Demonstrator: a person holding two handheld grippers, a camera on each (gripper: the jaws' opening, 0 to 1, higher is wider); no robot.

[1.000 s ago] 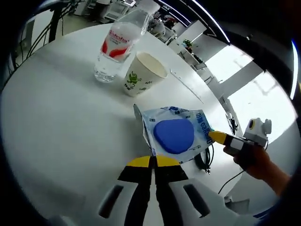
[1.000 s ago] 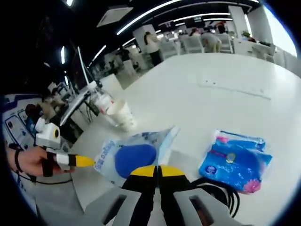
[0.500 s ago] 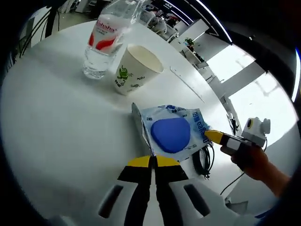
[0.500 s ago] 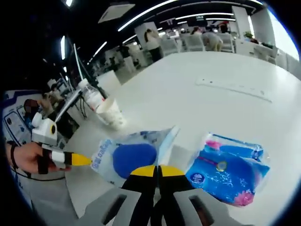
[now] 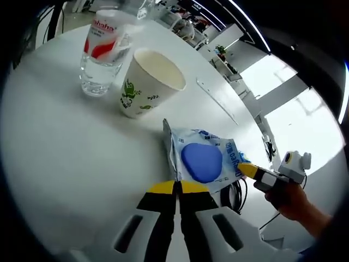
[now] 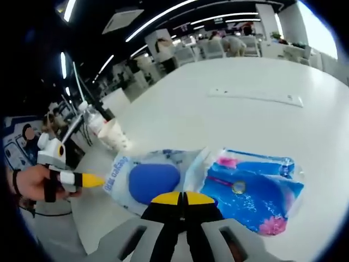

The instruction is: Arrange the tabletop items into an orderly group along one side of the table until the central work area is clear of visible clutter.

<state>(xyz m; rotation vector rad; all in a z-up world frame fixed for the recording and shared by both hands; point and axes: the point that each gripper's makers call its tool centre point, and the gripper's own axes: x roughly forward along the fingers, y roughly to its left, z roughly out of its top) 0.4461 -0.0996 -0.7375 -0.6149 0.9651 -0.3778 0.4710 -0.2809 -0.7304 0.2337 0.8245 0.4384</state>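
Both tools, left [image 5: 176, 188] and right [image 6: 182, 197], are clamped on opposite edges of the pouch [image 5: 204, 161]. It hangs over the bench [image 5: 65, 147]; the cup [image 5: 146, 82] is at 11 o'clock of it.

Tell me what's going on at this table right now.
A person holds a gripper in each hand, and both are shut on the same clear packet with a blue oval inside: the left gripper pinches one edge, the right gripper the opposite one. The packet hangs between them just above the white table. A paper cup and a water bottle stand together beyond it, and a blue floral packet lies beside it.
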